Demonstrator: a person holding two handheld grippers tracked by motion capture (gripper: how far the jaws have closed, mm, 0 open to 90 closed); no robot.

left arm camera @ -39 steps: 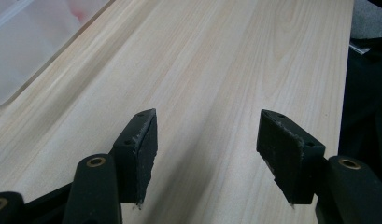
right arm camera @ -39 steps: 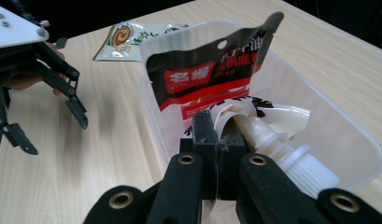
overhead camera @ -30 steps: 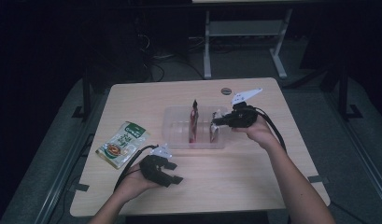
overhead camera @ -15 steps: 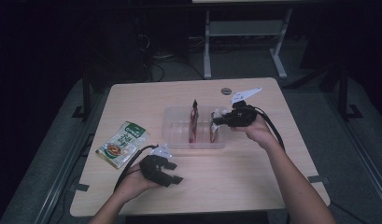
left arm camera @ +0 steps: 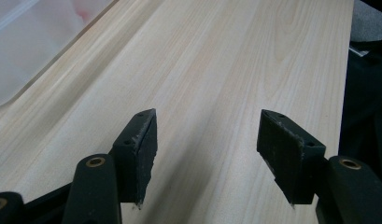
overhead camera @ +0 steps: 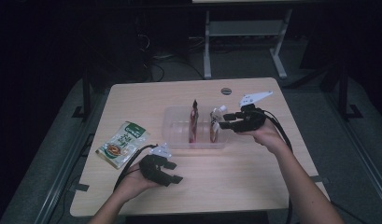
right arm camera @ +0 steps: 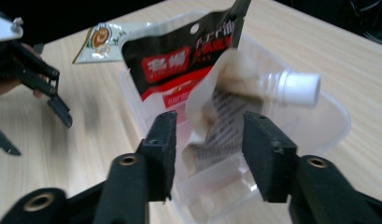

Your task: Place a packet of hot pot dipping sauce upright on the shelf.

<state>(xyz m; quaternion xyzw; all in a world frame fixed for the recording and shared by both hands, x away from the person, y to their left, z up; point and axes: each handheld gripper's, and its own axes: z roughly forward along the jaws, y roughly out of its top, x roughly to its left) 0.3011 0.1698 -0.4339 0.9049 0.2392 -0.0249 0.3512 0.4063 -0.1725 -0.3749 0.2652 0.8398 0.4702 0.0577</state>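
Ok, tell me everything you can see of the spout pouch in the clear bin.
The spout pouch is a pale, brownish soft pack with a white screw cap at its top and dark print on its side. It stands upright in the clear bin, right of a red and black pouch. The right gripper has just been opening; its jaws flank the pouch without pressing it.

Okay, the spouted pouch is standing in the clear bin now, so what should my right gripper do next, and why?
Probably draw the right gripper straight back from the spouted pouch. Its jaws have just been opening, the pads look clear of the pouch between them, and the pouch stands in the clear bin beside the red and black packet. A sideways pull might tip it.
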